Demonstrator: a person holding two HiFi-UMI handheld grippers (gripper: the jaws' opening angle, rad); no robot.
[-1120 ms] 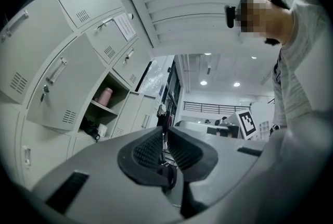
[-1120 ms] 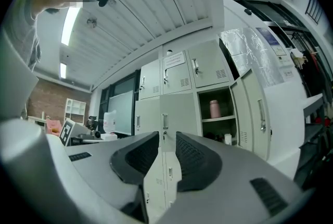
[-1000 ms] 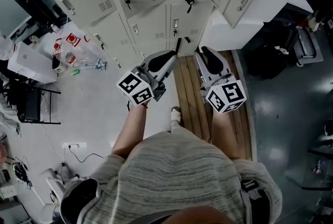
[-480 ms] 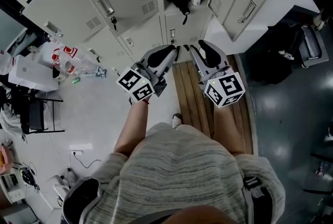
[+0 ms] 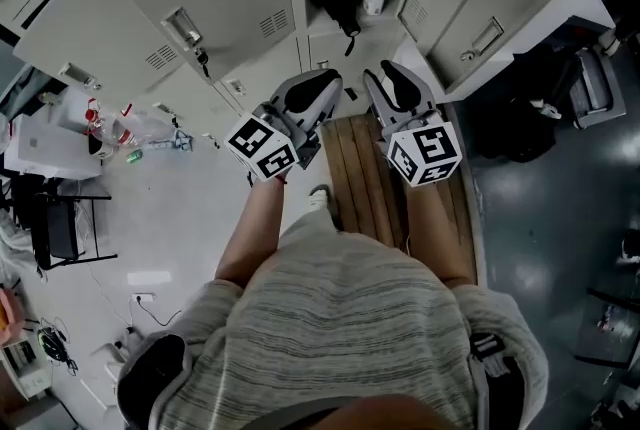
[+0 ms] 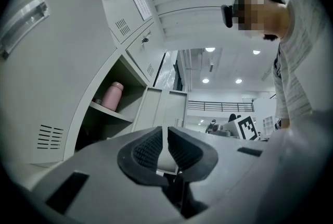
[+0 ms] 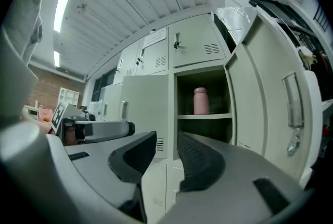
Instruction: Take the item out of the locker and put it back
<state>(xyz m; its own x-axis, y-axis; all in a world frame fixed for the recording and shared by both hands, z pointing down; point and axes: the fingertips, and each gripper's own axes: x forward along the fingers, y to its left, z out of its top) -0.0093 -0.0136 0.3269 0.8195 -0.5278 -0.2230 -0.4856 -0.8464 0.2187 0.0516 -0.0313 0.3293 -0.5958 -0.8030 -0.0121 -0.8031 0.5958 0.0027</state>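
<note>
Two claws empty, reach stage: my right gripper [image 7: 167, 138] has just been opening, partway apart; left gripper [image 6: 165, 132] closed. Pink bottle [image 7: 200, 101] stands on the open locker shelf [image 7: 208, 116]; next, widen and go in.

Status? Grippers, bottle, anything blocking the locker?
Left gripper shut, empty. Right gripper empty, fingers just opening. Bottle upright on shelf. Door open, nothing in the way.
</note>
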